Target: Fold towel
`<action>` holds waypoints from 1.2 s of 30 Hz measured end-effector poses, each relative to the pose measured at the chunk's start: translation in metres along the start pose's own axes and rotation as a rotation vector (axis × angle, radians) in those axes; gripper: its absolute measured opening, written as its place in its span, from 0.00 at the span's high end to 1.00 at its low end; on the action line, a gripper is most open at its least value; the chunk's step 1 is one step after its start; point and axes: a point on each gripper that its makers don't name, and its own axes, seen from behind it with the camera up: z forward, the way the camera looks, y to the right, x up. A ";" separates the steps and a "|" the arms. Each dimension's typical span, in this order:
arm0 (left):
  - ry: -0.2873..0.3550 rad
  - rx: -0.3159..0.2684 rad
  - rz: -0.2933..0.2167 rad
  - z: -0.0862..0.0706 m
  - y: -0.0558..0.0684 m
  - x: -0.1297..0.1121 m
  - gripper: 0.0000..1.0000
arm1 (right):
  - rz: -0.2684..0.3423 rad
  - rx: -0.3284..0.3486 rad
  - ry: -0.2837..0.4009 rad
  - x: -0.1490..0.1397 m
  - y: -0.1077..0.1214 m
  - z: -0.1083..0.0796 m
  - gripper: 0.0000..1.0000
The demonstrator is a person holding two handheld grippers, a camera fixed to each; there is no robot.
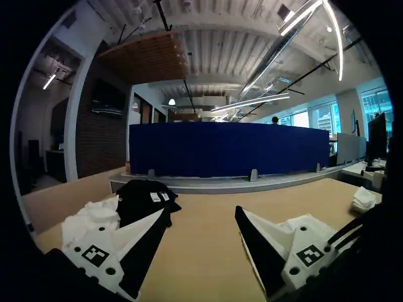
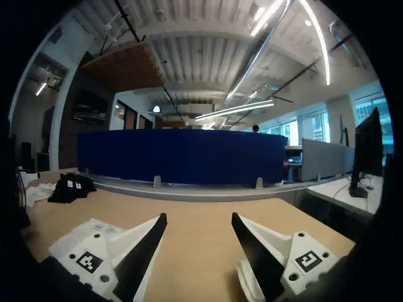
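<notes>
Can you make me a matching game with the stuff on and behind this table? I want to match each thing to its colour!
Things:
1. divider wall
2. table top
3. cloth with tags
4. crumpled towel

Colours:
A. white
B. blue
C. black
D. light brown

Right pairs: 1-B, 2-D, 3-C, 4-A.
</notes>
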 end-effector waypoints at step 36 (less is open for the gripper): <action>-0.219 -0.327 0.139 -0.010 0.078 0.085 0.05 | -0.151 0.275 -0.205 0.102 -0.049 -0.014 0.00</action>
